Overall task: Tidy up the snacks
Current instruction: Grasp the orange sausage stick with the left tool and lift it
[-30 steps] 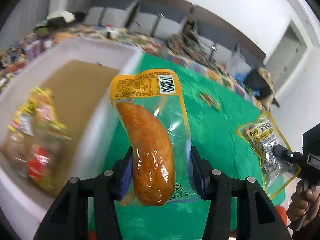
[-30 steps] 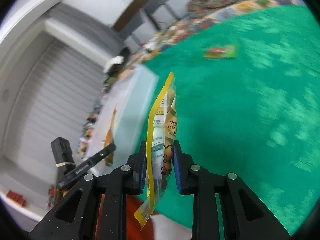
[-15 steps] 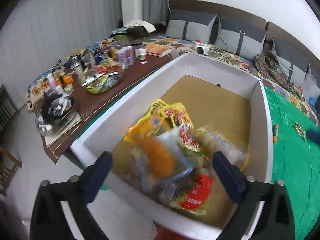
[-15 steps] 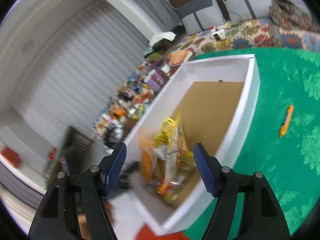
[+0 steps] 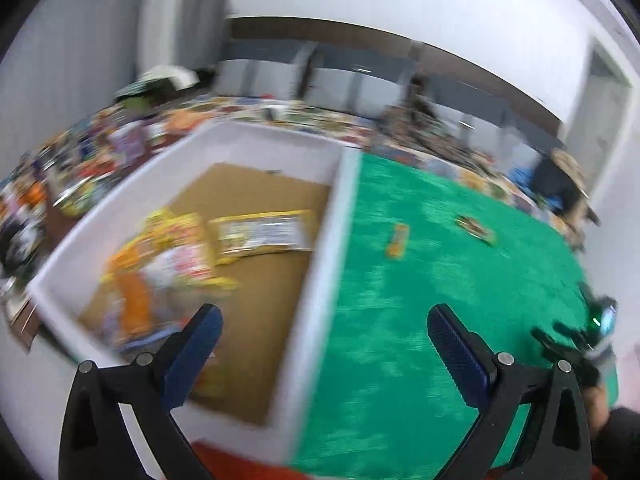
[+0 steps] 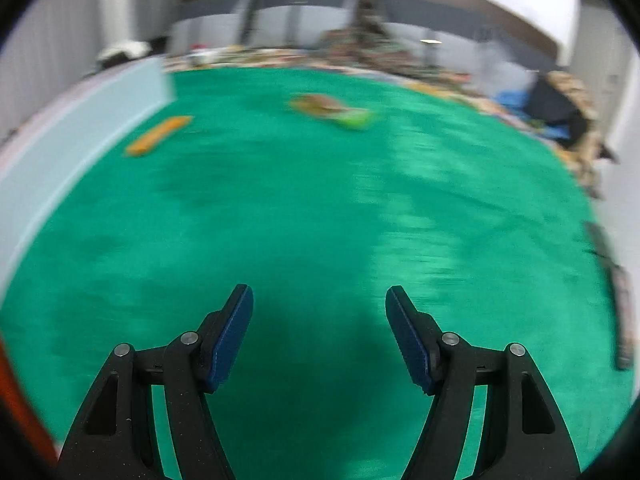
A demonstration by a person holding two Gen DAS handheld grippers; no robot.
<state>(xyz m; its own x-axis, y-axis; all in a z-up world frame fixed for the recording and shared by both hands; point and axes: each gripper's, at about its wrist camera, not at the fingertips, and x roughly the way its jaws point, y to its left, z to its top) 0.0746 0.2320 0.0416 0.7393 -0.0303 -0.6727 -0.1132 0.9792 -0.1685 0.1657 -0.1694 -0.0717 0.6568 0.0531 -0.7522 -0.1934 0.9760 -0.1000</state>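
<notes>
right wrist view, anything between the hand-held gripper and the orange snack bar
Only bare green cloth lies between the right hand-held gripper and the orange snack bar.

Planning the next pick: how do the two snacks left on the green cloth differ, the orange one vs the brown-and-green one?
Colour: the orange snack is plain orange; the brown-and-green snack is brown with a bright green end.
Shape: the orange one is a slim bar; the other is broader and looks like a packet.
Place: the orange one lies near the white box; the other lies out mid-cloth.
Shared: both lie flat on the green cloth, ungripped. Blur hides labels.
</notes>
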